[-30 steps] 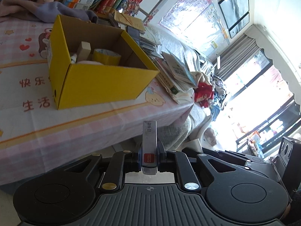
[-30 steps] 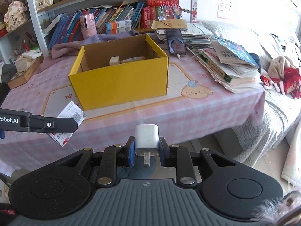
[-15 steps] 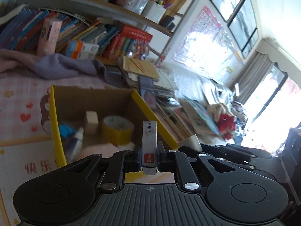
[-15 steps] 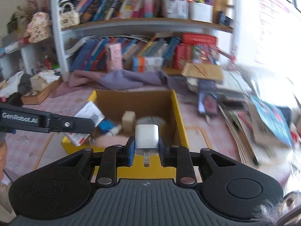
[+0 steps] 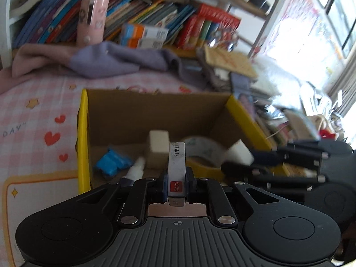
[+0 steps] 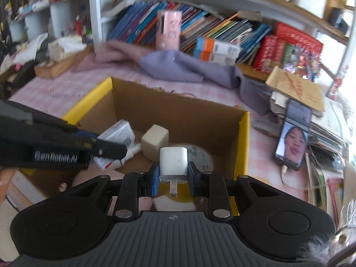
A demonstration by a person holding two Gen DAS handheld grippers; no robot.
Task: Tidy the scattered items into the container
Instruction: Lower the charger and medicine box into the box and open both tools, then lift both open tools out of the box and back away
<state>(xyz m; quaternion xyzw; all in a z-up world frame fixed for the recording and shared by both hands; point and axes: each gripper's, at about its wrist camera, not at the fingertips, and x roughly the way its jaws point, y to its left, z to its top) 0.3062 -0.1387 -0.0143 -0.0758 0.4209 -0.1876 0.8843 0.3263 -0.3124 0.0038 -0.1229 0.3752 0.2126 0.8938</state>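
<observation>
A yellow cardboard box [image 5: 83, 133] [image 6: 243, 146] stands open on the pink checked tablecloth. Inside lie a beige block [image 5: 158, 143] [image 6: 155, 138], a tape roll [image 5: 203, 150], a blue packet [image 5: 111, 163] and a small white bottle [image 5: 135, 171]. My left gripper [image 5: 176, 187] is shut on a grey staple box [image 5: 176, 166], held above the box's near side. My right gripper [image 6: 173, 178] is shut on a white charger plug [image 6: 173, 163], also over the box. The left gripper and staple box also show in the right wrist view [image 6: 120, 133].
A purple cloth [image 6: 189, 69] lies behind the box. A lit phone [image 6: 292, 136] rests on stacked papers at the right. A bookshelf with books and a pink carton [image 6: 169, 30] runs along the back. A wooden tray [image 6: 60, 63] sits far left.
Both grippers have risen from below the table edge and moved forward until they hang over the open box, each still holding its item.
</observation>
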